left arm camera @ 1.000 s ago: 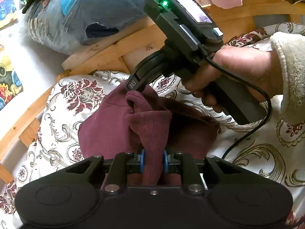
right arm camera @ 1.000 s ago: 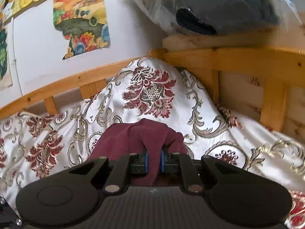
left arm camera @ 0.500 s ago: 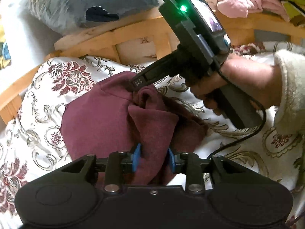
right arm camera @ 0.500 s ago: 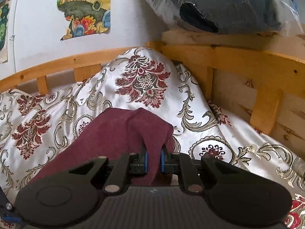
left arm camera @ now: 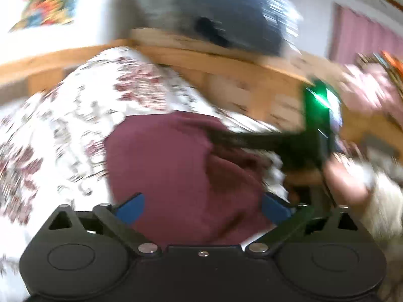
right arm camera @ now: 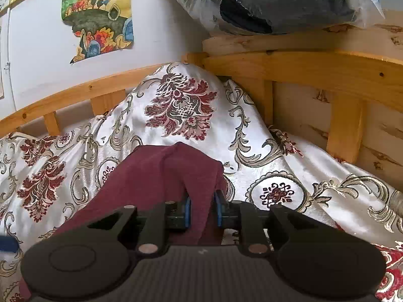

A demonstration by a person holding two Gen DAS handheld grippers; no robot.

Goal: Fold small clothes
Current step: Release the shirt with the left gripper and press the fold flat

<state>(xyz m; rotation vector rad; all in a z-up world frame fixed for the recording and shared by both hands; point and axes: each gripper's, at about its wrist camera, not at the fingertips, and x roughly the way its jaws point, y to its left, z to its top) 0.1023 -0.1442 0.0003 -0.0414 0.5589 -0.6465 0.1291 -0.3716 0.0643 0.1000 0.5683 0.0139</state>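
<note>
Two grippers work one maroon garment (right arm camera: pixel 161 176) lying on the floral bedspread (right arm camera: pixel 181 105): the right gripper (right arm camera: pixel 201 212) pinches a fold at six o'clock, seemingly to anchor it, while the left gripper (left arm camera: pixel 201 207) gapes wide, gripping nothing.

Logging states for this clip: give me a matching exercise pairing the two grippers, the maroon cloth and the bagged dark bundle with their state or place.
Things:
1. left gripper
2. right gripper
3. maroon knit garment
4. clear plastic bag of dark clothes

States or places:
A. lying on the floral bedspread
B. fingers spread wide apart
C. resting on top of the wooden bed frame
D. pinching a fold of cloth

Pairs: 1-B, 2-D, 3-A, 4-C
</note>
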